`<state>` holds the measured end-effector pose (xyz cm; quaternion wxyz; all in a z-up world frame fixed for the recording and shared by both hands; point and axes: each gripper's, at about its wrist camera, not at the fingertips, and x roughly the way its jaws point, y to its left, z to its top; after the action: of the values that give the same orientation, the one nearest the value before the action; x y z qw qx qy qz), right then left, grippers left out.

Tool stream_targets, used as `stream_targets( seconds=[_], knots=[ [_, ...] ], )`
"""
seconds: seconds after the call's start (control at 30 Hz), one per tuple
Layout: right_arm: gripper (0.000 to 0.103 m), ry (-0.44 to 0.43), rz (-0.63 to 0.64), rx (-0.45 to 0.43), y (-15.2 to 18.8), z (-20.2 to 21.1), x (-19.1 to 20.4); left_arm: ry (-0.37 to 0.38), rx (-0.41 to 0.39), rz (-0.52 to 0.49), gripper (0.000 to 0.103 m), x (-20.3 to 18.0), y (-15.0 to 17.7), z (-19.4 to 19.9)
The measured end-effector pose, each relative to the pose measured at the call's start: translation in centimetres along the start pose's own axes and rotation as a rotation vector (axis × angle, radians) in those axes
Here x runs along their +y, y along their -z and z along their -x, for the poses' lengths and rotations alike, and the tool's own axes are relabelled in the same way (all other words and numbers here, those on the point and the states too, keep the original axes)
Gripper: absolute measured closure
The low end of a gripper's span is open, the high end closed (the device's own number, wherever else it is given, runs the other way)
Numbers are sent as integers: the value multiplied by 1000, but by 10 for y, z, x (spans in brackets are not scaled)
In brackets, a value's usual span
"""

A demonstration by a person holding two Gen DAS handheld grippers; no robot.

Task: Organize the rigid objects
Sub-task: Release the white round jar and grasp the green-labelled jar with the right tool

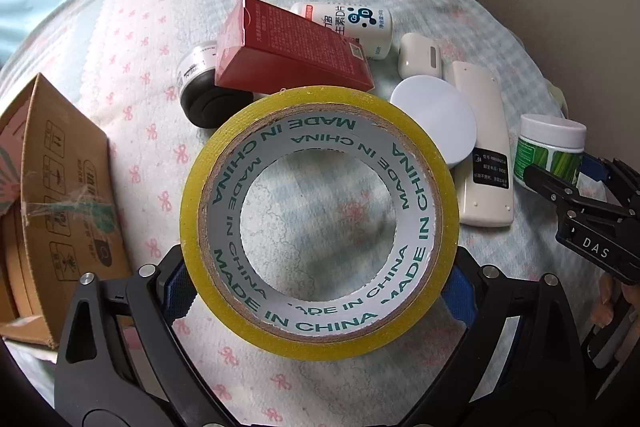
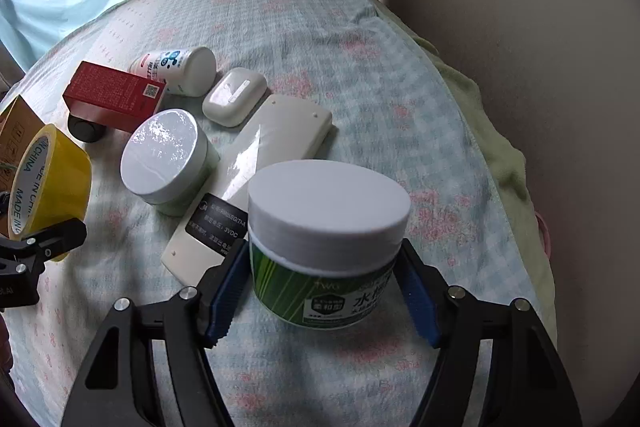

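Note:
A yellow tape roll with "MADE IN CHINA" printed inside its core hangs above the checked bedspread. My left gripper is shut on it, blue pads pressing its two sides. The roll also shows at the left edge of the right wrist view as the tape roll. A jar with a white lid and green label sits between the blue pads of my right gripper, which is shut on it. In the left wrist view that jar stands at the far right.
An open cardboard box stands at the left. Clustered on the bedspread are a red carton, a white bottle, a black-capped tube, a white case, a second white-lidded jar and a remote. A green towel lies right.

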<state>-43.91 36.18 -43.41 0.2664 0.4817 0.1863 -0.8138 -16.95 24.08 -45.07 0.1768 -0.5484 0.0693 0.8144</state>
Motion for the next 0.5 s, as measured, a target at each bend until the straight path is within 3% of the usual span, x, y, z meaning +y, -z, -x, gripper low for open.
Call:
stream_targets(
  seconds=[0.5],
  knots=[
    [38,-30,-83,-31,-17,28,3,24,-54,26,7,22,-9,52]
  ],
)
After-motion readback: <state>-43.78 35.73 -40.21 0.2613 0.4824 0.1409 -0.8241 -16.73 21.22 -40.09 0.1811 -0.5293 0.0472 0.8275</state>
